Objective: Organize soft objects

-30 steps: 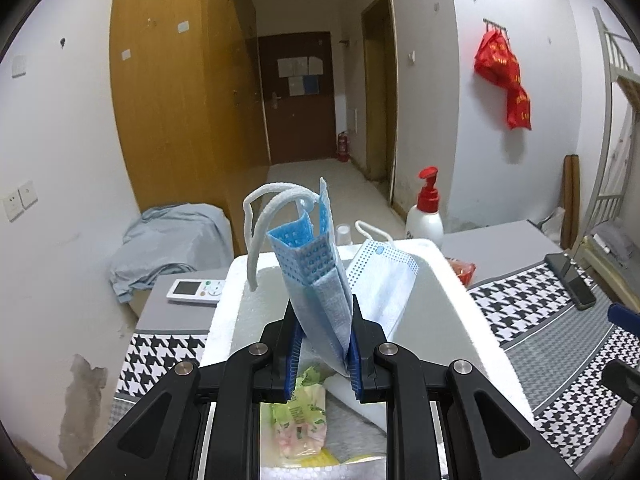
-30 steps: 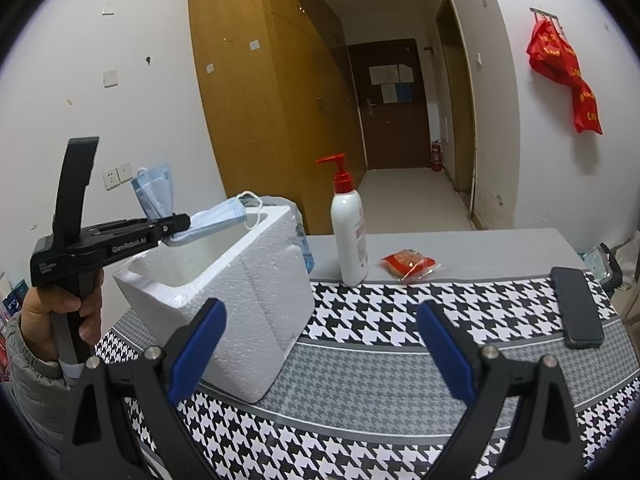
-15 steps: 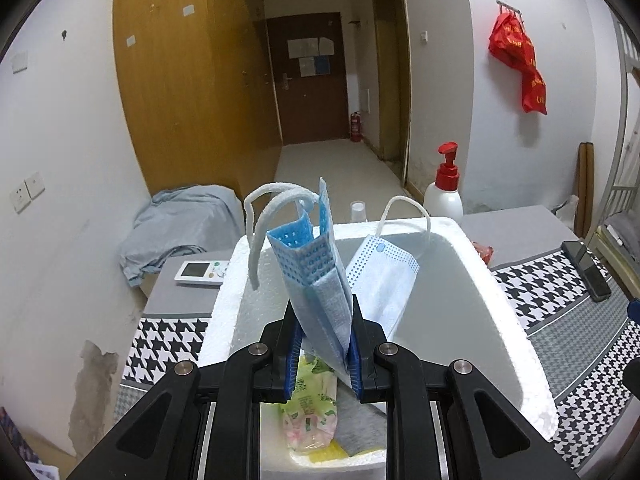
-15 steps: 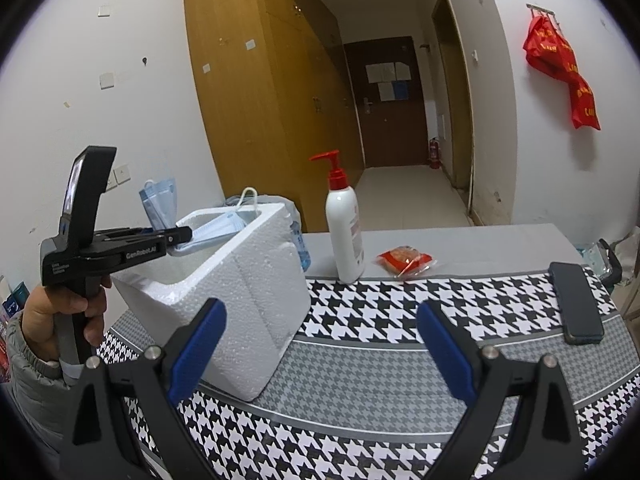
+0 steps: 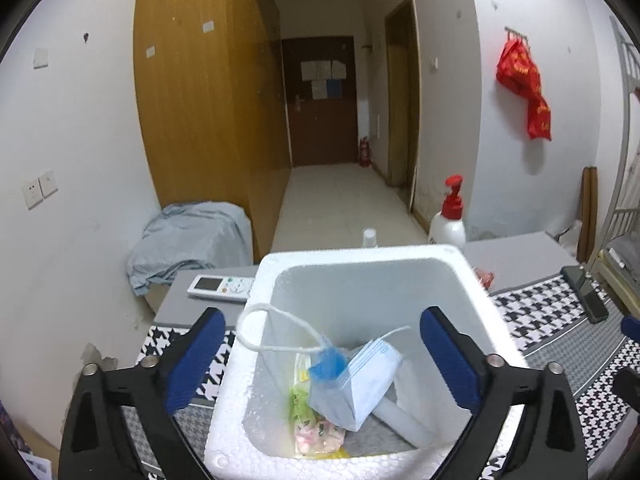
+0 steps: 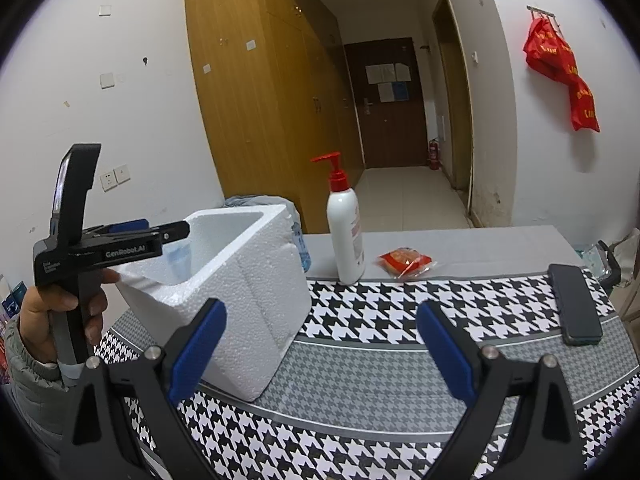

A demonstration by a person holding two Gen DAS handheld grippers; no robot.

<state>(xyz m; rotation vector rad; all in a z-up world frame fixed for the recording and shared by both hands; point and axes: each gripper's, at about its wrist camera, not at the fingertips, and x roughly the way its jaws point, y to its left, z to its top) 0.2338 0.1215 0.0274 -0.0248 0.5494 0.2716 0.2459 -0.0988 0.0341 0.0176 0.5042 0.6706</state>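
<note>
From the left wrist view, the left tongs [image 5: 322,354] stand spread wide over the white foam box [image 5: 472,276], with nothing between the blue pads. The face masks [image 5: 354,386] lie inside the box, folded and leaning on a white tube, one ear loop [image 5: 256,326] draped over the box's left rim. Beneath them sit a green-and-pink snack packet [image 5: 310,416] and something yellow (too hidden to name). So this drop looks done. Beyond the box's left rim a remote control [image 5: 220,286] rests on the counter [image 5: 532,250]; the box walls fall steeply, so any lift should go straight up.

From the right wrist view, the right tongs [image 6: 322,354] are equally wide apart and carry nothing, hovering above the houndstooth cloth [image 6: 400,320]. The left tongs [image 6: 176,232] hang over the box mouth. A red packet [image 6: 406,260] lies on the counter beside the pump bottle [image 6: 346,236], possibly the next soft item. A phone [image 6: 574,304] lies nearer the right edge. The cloth between is open, giving an easy path.
</note>
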